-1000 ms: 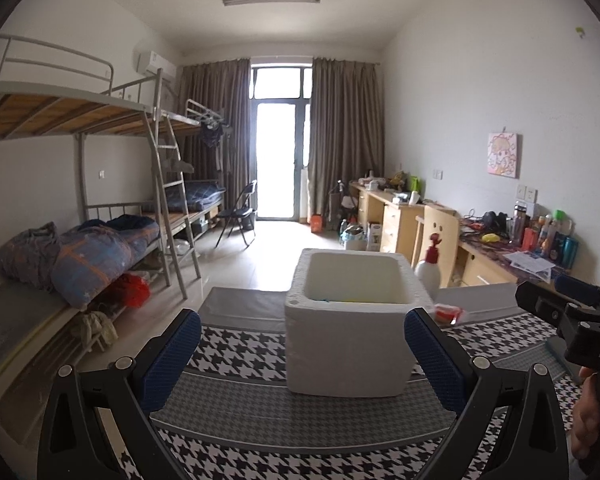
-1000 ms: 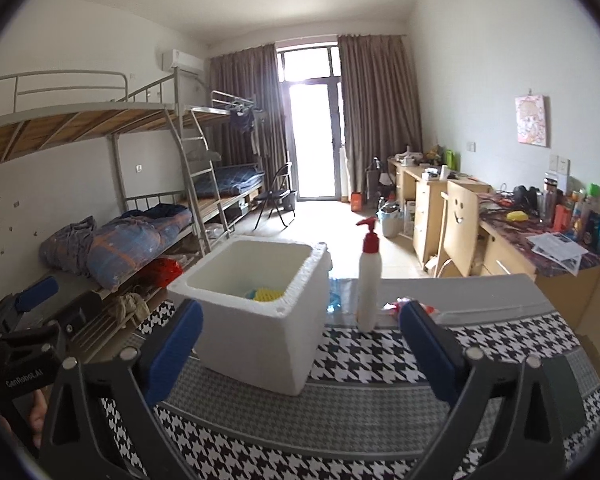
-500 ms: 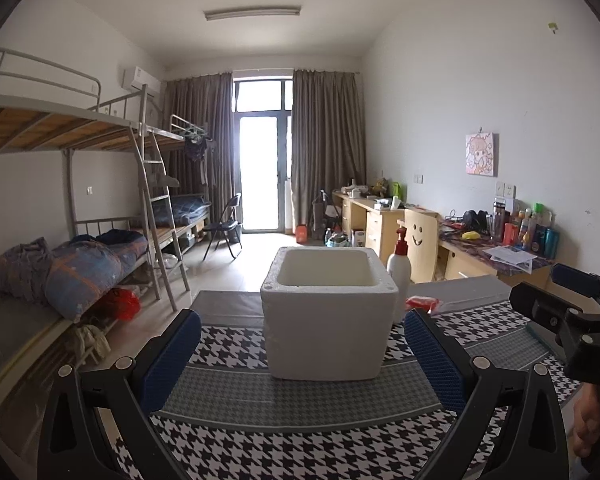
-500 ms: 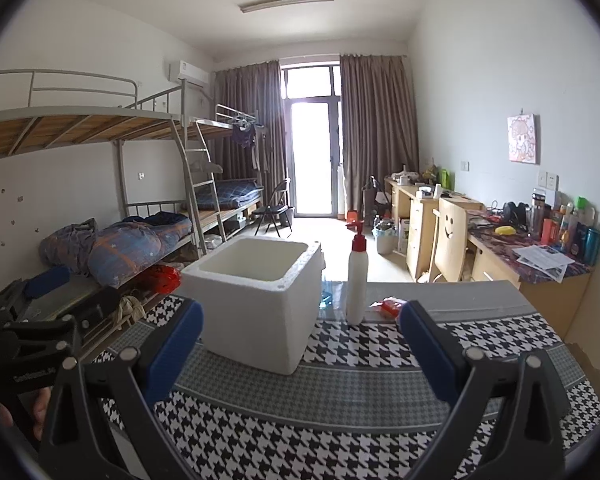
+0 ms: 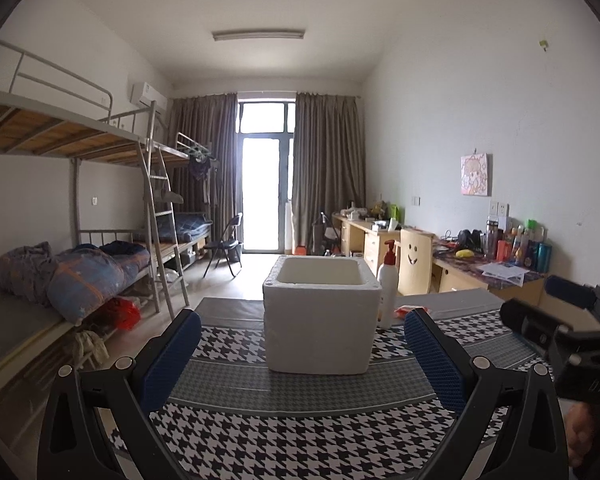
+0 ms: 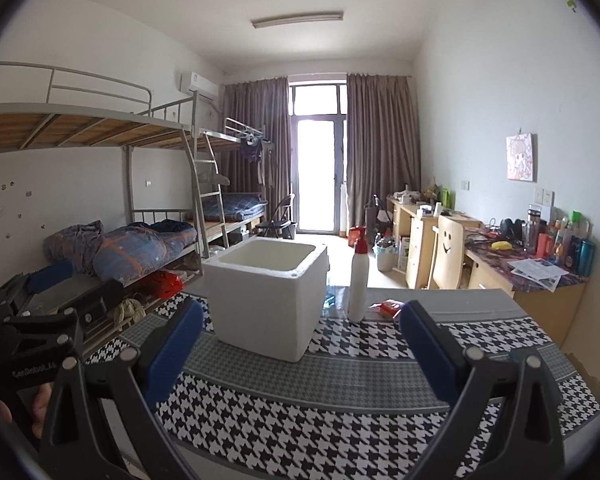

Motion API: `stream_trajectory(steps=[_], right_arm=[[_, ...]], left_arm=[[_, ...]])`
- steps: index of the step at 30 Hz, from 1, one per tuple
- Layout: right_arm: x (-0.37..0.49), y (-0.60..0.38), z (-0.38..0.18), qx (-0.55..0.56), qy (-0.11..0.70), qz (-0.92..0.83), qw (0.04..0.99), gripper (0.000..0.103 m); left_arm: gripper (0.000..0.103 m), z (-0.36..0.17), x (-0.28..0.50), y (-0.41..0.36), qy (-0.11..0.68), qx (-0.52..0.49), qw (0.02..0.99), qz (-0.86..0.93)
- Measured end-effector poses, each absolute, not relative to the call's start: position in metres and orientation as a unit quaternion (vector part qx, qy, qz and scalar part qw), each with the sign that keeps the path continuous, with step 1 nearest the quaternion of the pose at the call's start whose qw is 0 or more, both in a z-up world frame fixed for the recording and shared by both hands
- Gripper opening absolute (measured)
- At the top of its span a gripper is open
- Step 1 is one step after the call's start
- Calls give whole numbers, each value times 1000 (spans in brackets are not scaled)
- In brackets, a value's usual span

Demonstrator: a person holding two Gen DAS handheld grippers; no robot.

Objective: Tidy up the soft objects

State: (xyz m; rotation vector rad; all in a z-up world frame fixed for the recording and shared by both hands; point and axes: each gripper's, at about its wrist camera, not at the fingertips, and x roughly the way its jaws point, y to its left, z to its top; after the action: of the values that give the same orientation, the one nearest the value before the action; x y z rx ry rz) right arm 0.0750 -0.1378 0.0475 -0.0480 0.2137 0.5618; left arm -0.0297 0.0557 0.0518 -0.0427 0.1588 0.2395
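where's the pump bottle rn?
The pump bottle stands upright on the houndstooth tablecloth, just right of the white foam box in both wrist views, with a small red packet on its other side.

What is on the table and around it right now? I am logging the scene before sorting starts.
foam box: 1, white, open top, mid-table
pump bottle: 1, white, red pump, right of the box
small packet: 1, red, right of the bottle
tablecloth: 1, black-white houndstooth with grey, over the table
bunk beds: metal, left wall
desks: wooden, cluttered, right wall
left gripper: 1, blue pads, open, empty
right gripper: 1, blue pads, open, empty
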Motion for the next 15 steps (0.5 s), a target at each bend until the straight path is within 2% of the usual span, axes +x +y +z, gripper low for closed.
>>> stream_trajectory(steps=[15], right_arm=[[51, -140, 29, -31, 87, 274, 957, 100]], left_arm=[[102, 37, -48, 54, 73, -39, 989, 125]])
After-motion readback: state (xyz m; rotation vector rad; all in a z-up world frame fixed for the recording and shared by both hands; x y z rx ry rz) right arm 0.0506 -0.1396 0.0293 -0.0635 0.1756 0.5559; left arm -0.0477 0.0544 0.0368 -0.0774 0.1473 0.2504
